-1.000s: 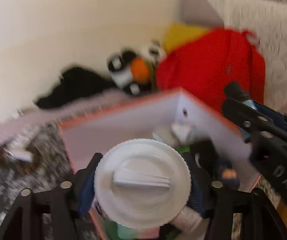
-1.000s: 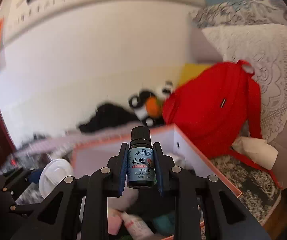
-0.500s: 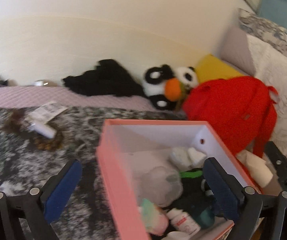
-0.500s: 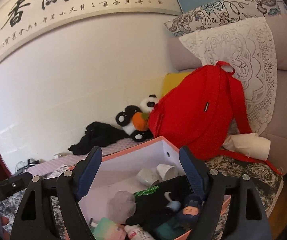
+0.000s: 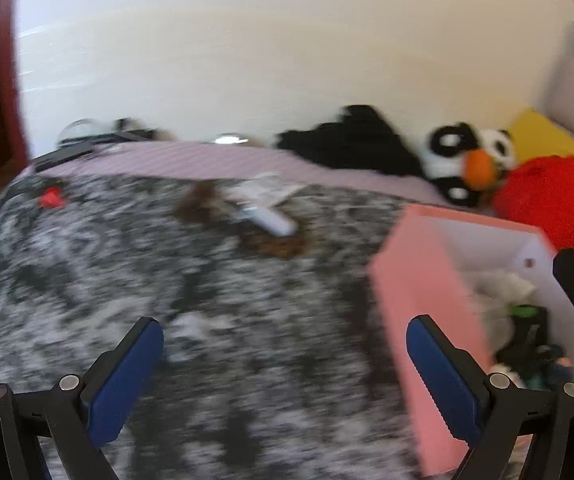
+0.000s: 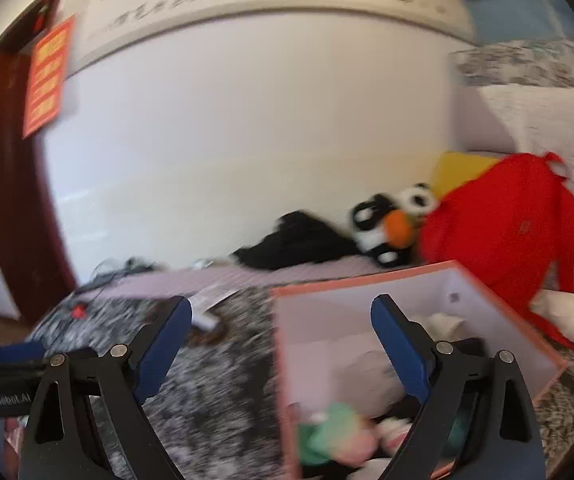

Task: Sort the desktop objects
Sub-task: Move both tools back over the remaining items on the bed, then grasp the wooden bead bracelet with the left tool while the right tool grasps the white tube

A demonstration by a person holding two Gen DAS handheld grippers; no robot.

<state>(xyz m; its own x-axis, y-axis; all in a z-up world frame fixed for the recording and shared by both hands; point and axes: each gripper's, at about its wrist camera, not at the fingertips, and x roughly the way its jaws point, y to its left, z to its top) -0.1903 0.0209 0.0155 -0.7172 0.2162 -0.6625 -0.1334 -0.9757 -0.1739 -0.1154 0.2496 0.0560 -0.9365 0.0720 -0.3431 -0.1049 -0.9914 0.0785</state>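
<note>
Both tongs (image 5: 285, 336) (image 6: 281, 316) now empty, swung left off box (image 5: 415, 296)

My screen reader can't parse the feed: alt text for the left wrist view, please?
Open, empty left gripper above a grey mottled blanket, image blurred. A pink box of small items sits at right; a white tube lies further back, with a panda toy and red bag beyond.

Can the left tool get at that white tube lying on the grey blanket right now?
Probably yes. The left tool is open and empty, and only bare grey blanket lies between it and the white tube. The pink box sits off to the right, clear of that path.
</note>
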